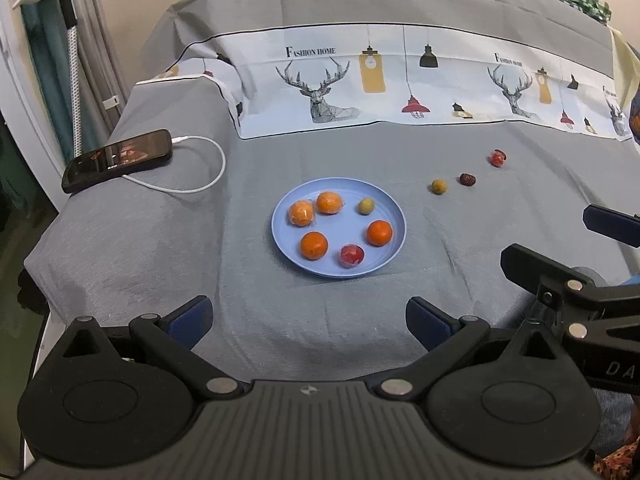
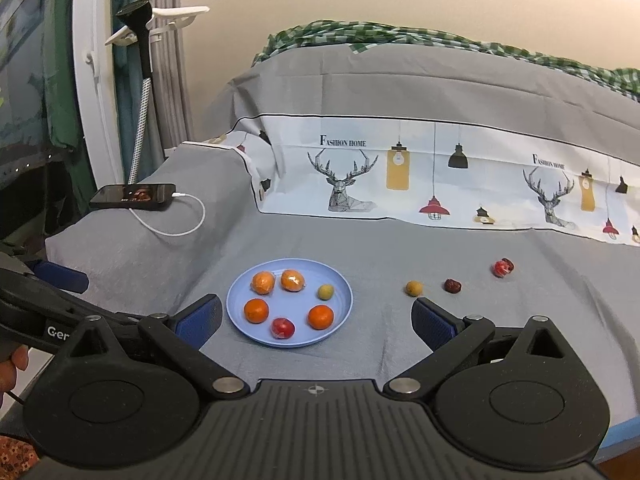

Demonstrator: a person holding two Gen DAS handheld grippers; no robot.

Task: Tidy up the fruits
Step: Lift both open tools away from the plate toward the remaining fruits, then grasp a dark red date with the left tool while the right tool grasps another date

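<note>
Both the left claw (image 1: 308, 320) and right claw (image 2: 316, 318) are spread, empty, near the blue plate (image 1: 384, 200) on the bed; it holds six fruits. Right of it lie a yellow-green fruit (image 1: 439, 186), a dark one (image 1: 467, 179) and a red one (image 1: 497, 157).

We see a round blue plate (image 1: 384, 200) lying flat on the grey bed cover. It holds six fruits in a ring: two wrapped pale oranges (image 1: 301, 213) at eleven o'clock, a small green fruit (image 1: 365, 205) at one, a bright orange (image 1: 379, 233) at three, a wrapped red fruit (image 1: 351, 255) at five, another orange (image 1: 314, 245) at seven. Off the plate, toward two o'clock, lie a yellowish fruit (image 1: 439, 186), a dark red one (image 1: 467, 179) and a wrapped red one (image 1: 497, 157).
</note>
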